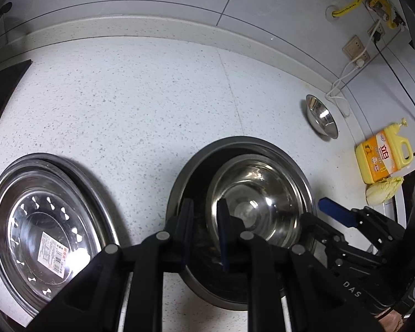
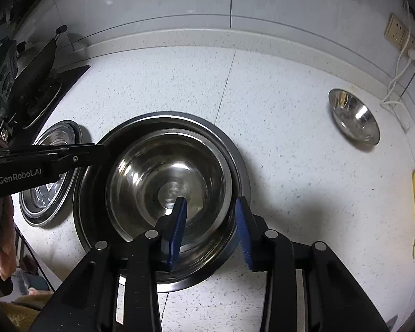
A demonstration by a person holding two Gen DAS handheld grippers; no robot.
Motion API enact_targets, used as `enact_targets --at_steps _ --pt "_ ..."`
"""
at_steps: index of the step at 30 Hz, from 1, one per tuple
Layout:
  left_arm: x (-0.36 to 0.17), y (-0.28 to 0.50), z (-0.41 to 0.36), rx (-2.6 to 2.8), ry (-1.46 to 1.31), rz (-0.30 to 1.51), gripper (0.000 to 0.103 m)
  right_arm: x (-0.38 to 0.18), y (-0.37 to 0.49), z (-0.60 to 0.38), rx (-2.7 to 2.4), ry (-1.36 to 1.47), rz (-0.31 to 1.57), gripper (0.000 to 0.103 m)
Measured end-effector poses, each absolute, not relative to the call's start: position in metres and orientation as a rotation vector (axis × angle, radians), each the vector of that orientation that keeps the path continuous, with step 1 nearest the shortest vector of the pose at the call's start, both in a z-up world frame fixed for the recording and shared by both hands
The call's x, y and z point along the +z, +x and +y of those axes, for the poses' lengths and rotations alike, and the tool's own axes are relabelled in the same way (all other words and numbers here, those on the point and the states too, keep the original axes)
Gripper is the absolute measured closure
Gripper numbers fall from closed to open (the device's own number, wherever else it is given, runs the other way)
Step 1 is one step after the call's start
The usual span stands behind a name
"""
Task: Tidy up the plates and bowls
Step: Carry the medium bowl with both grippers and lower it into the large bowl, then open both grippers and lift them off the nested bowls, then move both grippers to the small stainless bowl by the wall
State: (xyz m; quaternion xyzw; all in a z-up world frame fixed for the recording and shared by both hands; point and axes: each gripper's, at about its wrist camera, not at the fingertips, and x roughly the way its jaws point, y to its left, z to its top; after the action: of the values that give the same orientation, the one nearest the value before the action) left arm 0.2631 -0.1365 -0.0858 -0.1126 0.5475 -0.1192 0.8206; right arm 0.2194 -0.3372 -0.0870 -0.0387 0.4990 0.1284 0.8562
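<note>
Your left tool (image 1: pixel 204 221) sits low over the near left rim of the large dark basin (image 1: pixel 179 182), its blue pads a narrow gap apart. One pad is over the basin's rim and the other just at the left edge of the steel bowl (image 1: pixel 258 193) nested inside. You cannot tell from either view whether the pads actually pinch the basin's wall, though the gap is small.

Your right tool (image 2: pixel 210 221) is partly open, its pads set wider than the left one's. It straddles the near right rim of the same steel bowl (image 2: pixel 168 182): the left pad is inside the bowl, the right pad outside it over the basin (image 2: pixel 240 166). Neither pad visibly presses the metal.

To the left of your left tool, well apart from the basin, lies a stack of flat steel plates (image 1: pixel 47 221) on the table (image 1: pixel 138 96); the top one carries a white barcode label (image 1: pixel 54 251). Ahead and to the right of both tools, a small steel bowl (image 2: pixel 352 116) rests alone near the table's back edge. Further right stands a yellow detergent bottle (image 1: pixel 383 155) with a pale cloth (image 1: pixel 383 191) just beside it. White cables (image 1: pixel 343 83) hang from the wall sockets (image 1: pixel 355 48) behind the small bowl.
</note>
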Motion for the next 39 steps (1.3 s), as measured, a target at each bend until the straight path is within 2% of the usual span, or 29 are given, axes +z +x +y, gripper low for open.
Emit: enact_targets --at_steps 2,4,8,14,21,30,39 --pt "-0.085 0.262 -0.134 -0.246 -0.242 1.163 0.086 -0.084 0.218 -0.336 0.262 -0.092 1.035 0.068" --pt "-0.084 0.262 -0.133 -0.238 -0.242 1.160 0.070 -0.080 0.217 -0.338 0.255 -0.100 1.019 0.061" --pt "-0.081 0.263 -0.131 -0.226 -0.245 1.149 0.064 -0.073 0.217 -0.336 0.248 -0.112 0.993 0.056" --pt "-0.076 0.270 -0.140 -0.240 -0.257 1.148 0.063 -0.068 0.221 -0.342 0.223 -0.133 0.961 0.051" --pt "-0.066 0.284 -0.176 -0.303 -0.273 1.139 0.063 -0.063 0.227 -0.364 0.118 -0.197 0.917 0.039" --pt "-0.059 0.316 -0.256 -0.388 -0.255 1.157 0.063 -0.059 0.252 -0.429 -0.017 -0.194 0.903 0.036" --pt "-0.077 0.374 -0.336 -0.438 -0.245 1.192 0.063 -0.065 0.306 -0.523 -0.121 -0.030 0.919 0.036"
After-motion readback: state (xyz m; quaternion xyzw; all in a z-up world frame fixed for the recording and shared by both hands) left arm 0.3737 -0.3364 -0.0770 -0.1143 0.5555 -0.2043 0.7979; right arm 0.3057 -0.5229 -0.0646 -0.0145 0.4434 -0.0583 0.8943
